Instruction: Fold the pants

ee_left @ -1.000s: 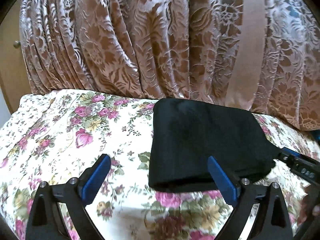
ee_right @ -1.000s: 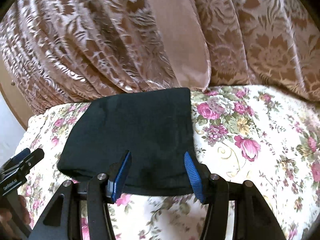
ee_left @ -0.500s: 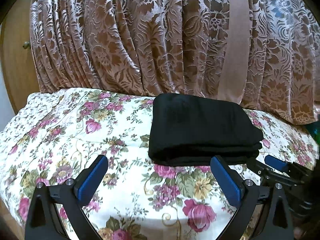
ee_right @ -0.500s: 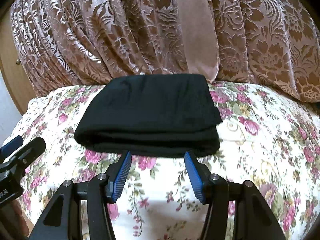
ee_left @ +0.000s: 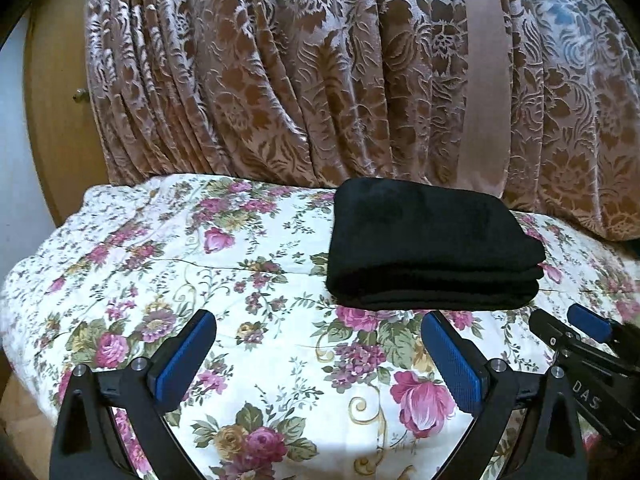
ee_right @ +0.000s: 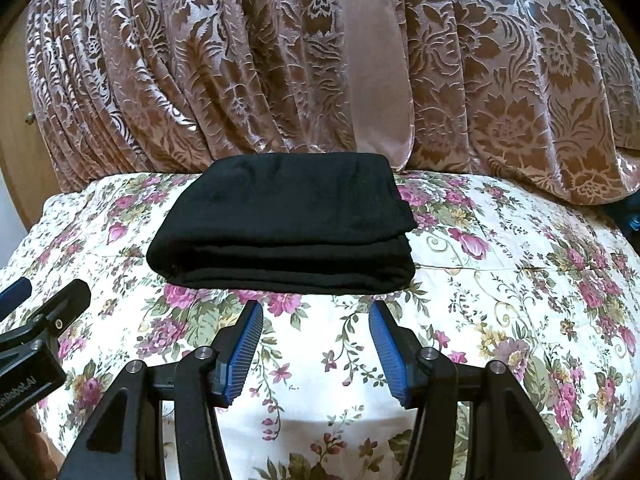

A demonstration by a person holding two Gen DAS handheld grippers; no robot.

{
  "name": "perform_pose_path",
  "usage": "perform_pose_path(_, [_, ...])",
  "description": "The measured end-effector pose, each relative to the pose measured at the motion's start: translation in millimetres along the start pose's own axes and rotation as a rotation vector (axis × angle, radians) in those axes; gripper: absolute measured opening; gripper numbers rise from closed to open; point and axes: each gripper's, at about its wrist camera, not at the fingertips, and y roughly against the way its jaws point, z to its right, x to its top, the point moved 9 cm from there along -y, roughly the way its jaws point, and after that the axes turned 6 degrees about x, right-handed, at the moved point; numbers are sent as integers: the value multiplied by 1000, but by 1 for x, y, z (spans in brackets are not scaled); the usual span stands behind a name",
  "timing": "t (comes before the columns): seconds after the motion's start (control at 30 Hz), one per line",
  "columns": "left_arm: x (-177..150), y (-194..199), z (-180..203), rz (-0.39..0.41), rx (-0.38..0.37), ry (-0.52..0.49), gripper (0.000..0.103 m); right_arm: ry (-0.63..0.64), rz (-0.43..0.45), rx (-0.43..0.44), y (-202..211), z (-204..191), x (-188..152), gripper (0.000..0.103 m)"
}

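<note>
one pair of black pants (ee_right: 284, 228), folded flat, stacked layers, floral bedspread (ee_right: 500, 280)

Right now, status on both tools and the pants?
Left tool open, empty. Right tool open, empty, short of the pants. Pants folded flat on floral cover. Nothing between tools and pants.

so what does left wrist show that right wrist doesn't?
Only the left wrist view: the left tongs from behind, wide open over the sheet, with the right tongs' tips at its right edge, and a cupboard knob beside the curtain. Only the right wrist view: the right tongs from behind, open, narrower, in front of the pants' near edge, with the left tongs' body at its left edge. Both: folded black pants lying free on the floral bedsheet, patterned brown curtain behind.
</note>
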Motion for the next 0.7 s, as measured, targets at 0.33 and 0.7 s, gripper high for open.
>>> perform_pose_path(0.33, [-6, 6, 5, -16, -12, 1, 103, 8, -4, 7, 4, -3, -12, 57])
perform_pose_path(0.7, [-6, 14, 9, -18, -28, -1, 103, 6, -8, 15, 7, -4, -13, 57])
